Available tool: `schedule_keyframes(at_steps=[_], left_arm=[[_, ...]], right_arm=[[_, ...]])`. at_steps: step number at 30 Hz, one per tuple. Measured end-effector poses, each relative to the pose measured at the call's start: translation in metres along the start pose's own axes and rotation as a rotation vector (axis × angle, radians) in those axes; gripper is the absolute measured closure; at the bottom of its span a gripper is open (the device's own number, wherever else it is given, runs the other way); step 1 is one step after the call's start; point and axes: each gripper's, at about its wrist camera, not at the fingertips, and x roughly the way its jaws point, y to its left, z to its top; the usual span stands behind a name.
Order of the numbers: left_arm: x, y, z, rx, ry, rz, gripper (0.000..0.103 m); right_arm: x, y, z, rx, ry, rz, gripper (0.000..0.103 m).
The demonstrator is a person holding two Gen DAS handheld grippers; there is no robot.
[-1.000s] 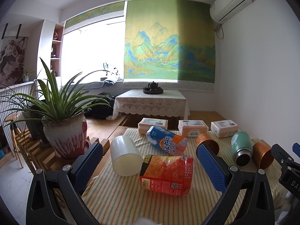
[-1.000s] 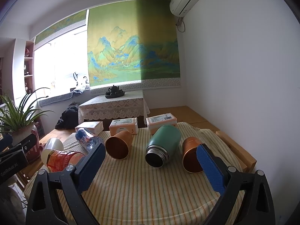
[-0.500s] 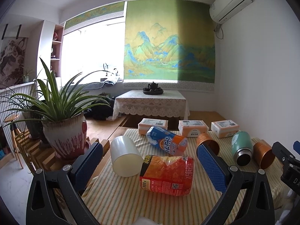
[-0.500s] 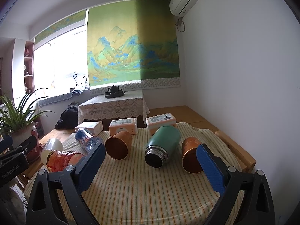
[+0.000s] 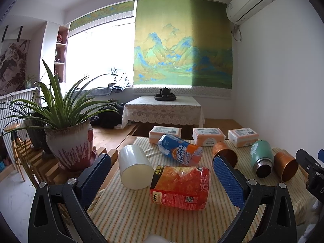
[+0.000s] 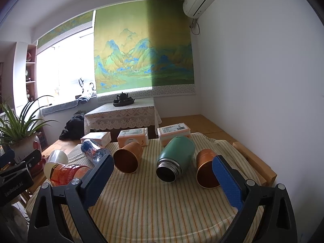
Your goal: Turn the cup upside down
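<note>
Cup (image 6: 126, 160) lies sideways beyond the wide-spread jaws.

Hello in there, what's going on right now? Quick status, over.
Both grippers, left and right, open, holding nothing. Cups on their sides, none flipped: white cup, two copper cups. Green flask lies between the copper ones.

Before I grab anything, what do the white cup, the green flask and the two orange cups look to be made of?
White cup: probably frosted plastic, since light glows through its matte wall.
Green flask: likely steel under matte green paint, given the bare silvery threaded neck.
Two orange cups: possibly printed paper or thin metal; patterned outside, dark coppery inside. Hard to tell.
</note>
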Motion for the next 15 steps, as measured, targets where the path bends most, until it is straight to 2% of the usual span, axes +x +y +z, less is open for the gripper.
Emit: schedule_keyframes(at_steps=[15], left_arm=[[0.012,0.000,-0.007,0.000,0.032,-0.005,0.001]], right_arm=[[0.003,-0.002,0.002,-0.003,0.013,-0.002,0.007]])
